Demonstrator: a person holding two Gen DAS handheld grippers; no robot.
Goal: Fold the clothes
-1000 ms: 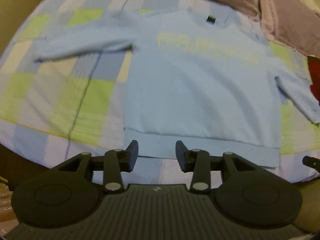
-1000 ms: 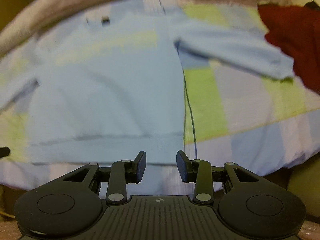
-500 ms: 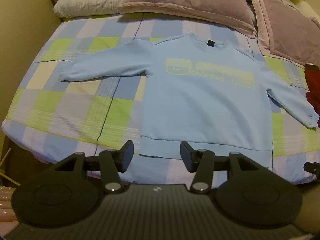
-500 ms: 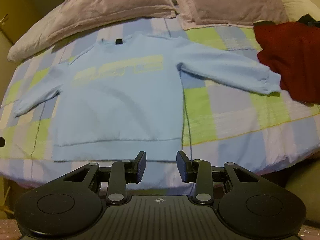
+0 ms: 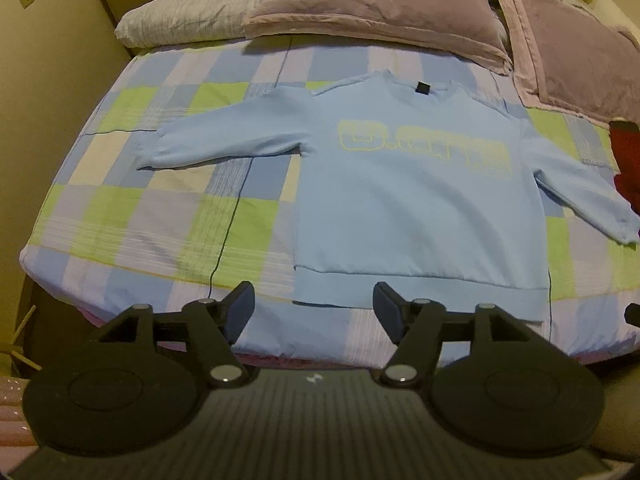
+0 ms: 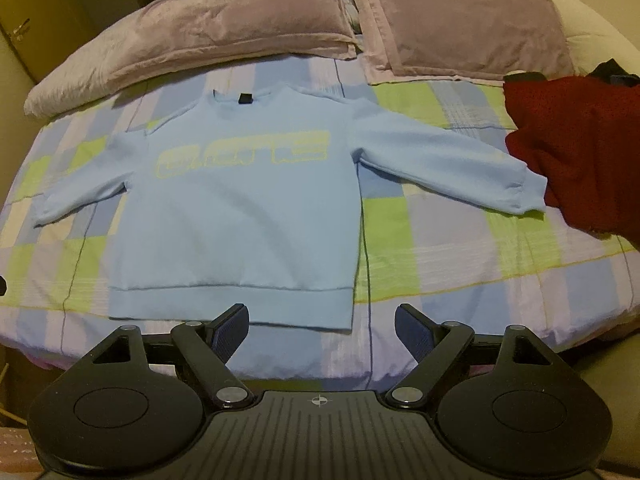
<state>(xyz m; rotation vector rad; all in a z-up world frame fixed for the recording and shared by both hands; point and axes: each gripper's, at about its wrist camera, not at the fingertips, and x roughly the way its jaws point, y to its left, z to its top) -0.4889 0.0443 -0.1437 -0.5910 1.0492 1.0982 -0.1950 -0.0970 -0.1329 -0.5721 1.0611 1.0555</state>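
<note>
Both my grippers hang wide open and empty: left gripper (image 5: 314,306), right gripper (image 6: 322,328). Just ahead lies the blue sweatshirt (image 6: 240,216), hem nearest, collar farthest, sleeves spread sideways, one toward each gripper

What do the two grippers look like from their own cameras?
The left gripper and the right gripper look alike: matte black bodies with a ribbed top plate, two round discs at the sides, angled link arms with silver pivot pins, and dark ribbed pads on the fingers. Each plate bears a small white mark. No cables or sleeves show.
</note>
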